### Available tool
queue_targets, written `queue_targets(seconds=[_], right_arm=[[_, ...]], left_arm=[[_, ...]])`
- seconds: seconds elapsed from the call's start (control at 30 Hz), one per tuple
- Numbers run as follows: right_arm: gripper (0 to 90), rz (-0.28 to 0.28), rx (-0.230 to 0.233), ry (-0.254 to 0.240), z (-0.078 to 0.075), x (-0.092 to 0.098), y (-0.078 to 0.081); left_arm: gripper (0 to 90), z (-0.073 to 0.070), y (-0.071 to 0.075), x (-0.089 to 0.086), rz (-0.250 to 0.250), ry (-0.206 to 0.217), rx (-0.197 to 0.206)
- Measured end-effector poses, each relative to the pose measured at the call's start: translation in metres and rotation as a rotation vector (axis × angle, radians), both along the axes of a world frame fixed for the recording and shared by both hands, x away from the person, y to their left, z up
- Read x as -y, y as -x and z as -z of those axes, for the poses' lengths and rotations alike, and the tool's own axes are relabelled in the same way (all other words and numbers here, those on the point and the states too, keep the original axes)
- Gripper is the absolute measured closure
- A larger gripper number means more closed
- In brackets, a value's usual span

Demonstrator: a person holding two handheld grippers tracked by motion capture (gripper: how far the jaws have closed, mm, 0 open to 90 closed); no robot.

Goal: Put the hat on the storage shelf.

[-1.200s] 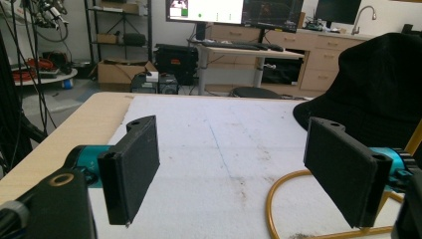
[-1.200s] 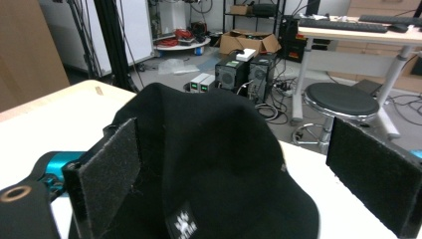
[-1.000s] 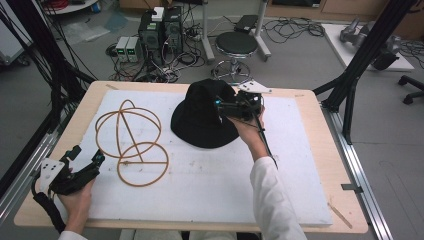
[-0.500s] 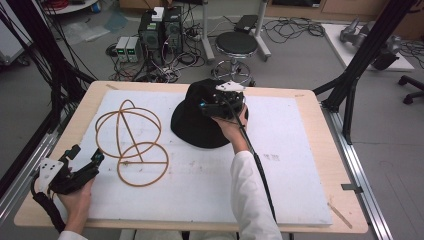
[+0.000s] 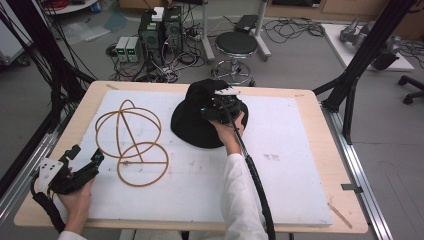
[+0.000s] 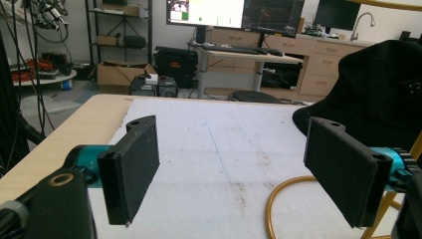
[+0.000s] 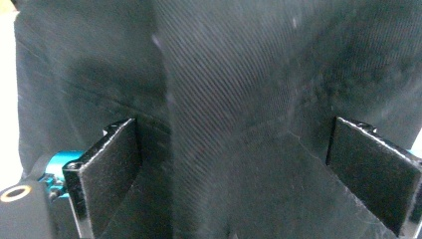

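Observation:
A black bucket hat (image 5: 192, 125) lies at the back middle of the white mat (image 5: 285, 170). My right gripper (image 5: 214, 107) sits over its crown, open. In the right gripper view the black fabric (image 7: 234, 74) bulges up between the two spread pads (image 7: 107, 169), neither visibly pressing on it. An orange wire frame of rings (image 5: 132, 142) rests left of the hat. My left gripper (image 5: 86, 154) stands open at the mat's near left corner, just left of the frame. Its pads (image 6: 132, 167) hold nothing, and the orange ring (image 6: 278, 199) and the hat (image 6: 378, 94) lie ahead to its right.
The mat covers most of a wooden table (image 5: 312, 102). Beyond the far edge stand a round stool (image 5: 236, 45) and computer boxes with cables (image 5: 160, 27) on the floor. Black frame posts (image 5: 360, 60) rise at the table's sides.
My right gripper has swung left from the hat's right side onto its crown. The left gripper and the wire frame have not moved.

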State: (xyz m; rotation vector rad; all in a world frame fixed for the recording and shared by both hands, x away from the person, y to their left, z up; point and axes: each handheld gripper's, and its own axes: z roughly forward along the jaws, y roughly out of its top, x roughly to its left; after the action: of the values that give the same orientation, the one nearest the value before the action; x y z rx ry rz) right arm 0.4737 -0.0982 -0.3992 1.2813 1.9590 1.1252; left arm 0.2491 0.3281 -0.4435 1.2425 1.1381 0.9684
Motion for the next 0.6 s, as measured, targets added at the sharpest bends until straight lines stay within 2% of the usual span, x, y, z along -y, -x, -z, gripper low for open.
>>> queue_targets(seconds=[0.03,0.07,0.1,0.13,0.17,0.2,0.23,0.27,0.3,0.33,0.37,0.5,0.6], right_arm=[[13.3,0.013,-0.012,0.009,0.001,0.0,0.0],[13.3,0.013,-0.012,0.009,0.001,0.0,0.0],[22.6,0.009,-0.018,0.005,0.001,0.001,0.001],[26.1,0.004,-0.018,-0.013,0.001,0.002,0.002],[37.3,0.008,-0.005,-0.02,0.0,0.003,0.005],[37.3,0.008,-0.005,-0.02,0.0,0.003,0.005],[43.5,0.003,-0.011,-0.026,-0.001,0.003,0.006],[51.6,0.001,-0.022,-0.032,-0.002,0.004,0.007],[75.1,-0.012,-0.033,-0.056,-0.004,0.006,0.008],[75.1,-0.012,-0.033,-0.056,-0.004,0.006,0.008],[85.5,-0.028,-0.019,-0.058,-0.007,0.007,0.011],[86.5,-0.029,-0.012,-0.029,-0.009,0.006,0.013],[86.7,-0.026,-0.005,-0.042,-0.009,0.008,0.014]], left_arm=[[22.0,0.0,0.0,0.0,0.001,0.0,-0.001],[22.0,0.0,0.0,0.0,0.001,0.0,-0.001],[22.0,0.0,0.0,0.0,0.0,0.0,-0.001],[22.0,-0.001,0.0,0.0,0.0,0.002,0.002],[22.0,-0.001,0.0,0.0,0.0,0.002,0.003],[22.0,-0.001,0.0,0.0,-0.001,0.002,0.003],[22.0,-0.001,0.0,0.0,0.0,0.003,0.003],[22.0,-0.001,0.0,0.0,0.0,0.003,0.003],[22.0,-0.001,0.0,0.001,-0.001,0.003,0.004],[22.0,-0.001,0.001,0.001,-0.001,0.003,0.003],[22.0,-0.001,0.0,0.001,0.0,0.004,0.003],[22.0,-0.001,0.0,0.0,0.0,0.003,0.002],[22.1,-0.001,0.0,0.0,0.0,0.002,0.003]])
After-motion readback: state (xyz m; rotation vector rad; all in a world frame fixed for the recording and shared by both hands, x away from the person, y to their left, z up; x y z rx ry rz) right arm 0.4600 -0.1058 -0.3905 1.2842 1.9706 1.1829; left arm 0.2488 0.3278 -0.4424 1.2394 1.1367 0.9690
